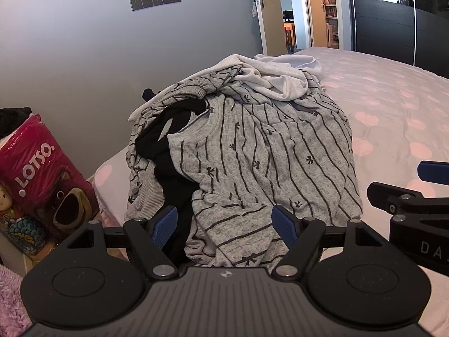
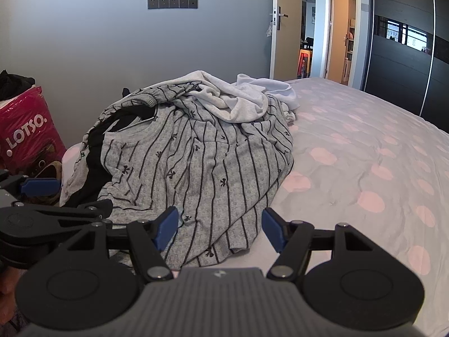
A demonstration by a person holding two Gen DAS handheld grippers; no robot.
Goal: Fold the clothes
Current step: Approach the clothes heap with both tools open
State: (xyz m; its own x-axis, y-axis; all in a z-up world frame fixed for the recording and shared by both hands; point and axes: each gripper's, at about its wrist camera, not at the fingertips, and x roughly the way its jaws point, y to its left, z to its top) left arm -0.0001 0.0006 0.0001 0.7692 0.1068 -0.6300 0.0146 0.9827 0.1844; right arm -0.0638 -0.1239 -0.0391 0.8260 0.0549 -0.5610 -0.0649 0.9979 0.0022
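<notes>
A heap of clothes lies at the near left corner of the bed. On top spreads a grey striped top with small bows. A white garment is bunched at the back of the heap, and a black garment shows on its left side. My left gripper is open, its blue pads just above the near edge of the grey top. My right gripper is open over the grey top's near hem. Neither holds anything.
The bed has a pale cover with pink dots that stretches to the right. A red LOTSO bag stands left of the bed by the grey wall. An open door and a dark wardrobe lie beyond.
</notes>
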